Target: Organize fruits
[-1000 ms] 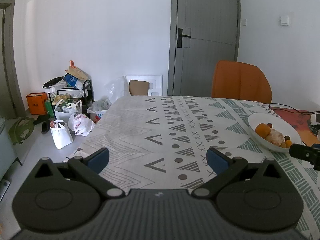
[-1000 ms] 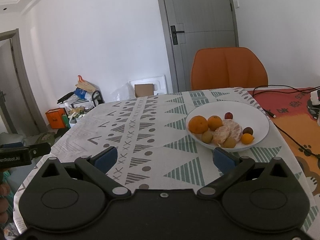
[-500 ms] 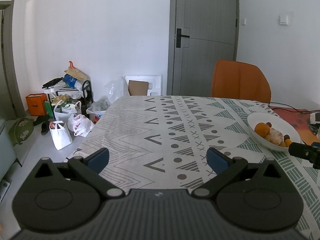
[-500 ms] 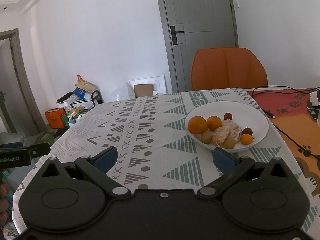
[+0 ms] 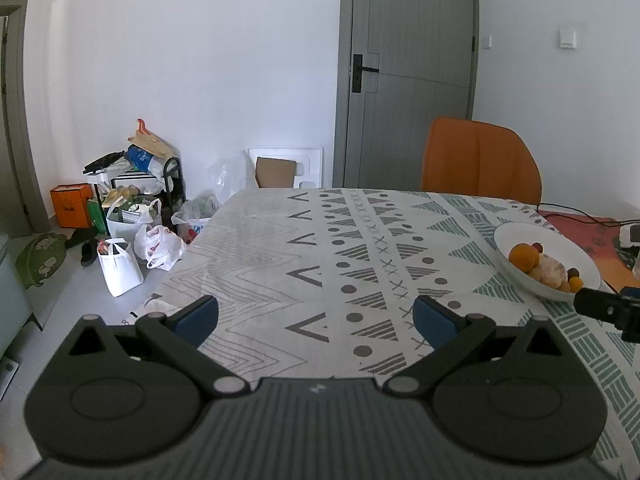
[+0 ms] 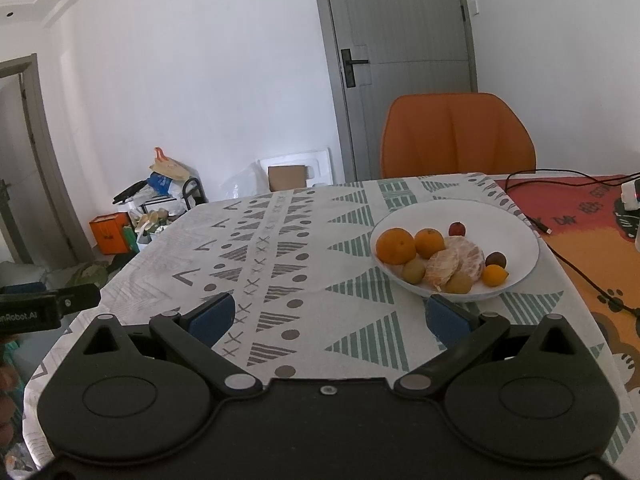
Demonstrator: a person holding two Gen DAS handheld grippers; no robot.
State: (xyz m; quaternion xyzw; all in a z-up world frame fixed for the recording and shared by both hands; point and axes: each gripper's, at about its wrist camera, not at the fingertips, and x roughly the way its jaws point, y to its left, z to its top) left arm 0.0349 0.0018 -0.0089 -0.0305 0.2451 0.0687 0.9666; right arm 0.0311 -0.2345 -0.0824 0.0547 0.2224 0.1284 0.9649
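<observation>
Nearest the cameras, both claws are held wide apart and empty above the patterned tablecloth (image 6: 304, 248), a posture that is judged to suit an approach rather than a grasp. The right gripper (image 6: 327, 315) is aimed so that the white bowl (image 6: 516, 236) lies just ahead of its right fingertip (image 6: 444, 316), which puts the fruit within easy reach. Inside the bowl, two oranges (image 6: 396, 245), peeled citrus segments (image 6: 456, 258), small brownish kiwis (image 6: 414, 270) and a few small dark and yellow fruits are heaped toward the near rim. The left gripper (image 5: 316, 315) is kept over bare cloth, with the bowl (image 5: 576, 258) well off to its right, probably to stay clear. Farther ahead, an orange chair (image 6: 456, 136) is tucked against the far table edge, and beyond it a grey door (image 6: 400, 60) is seen shut.
</observation>
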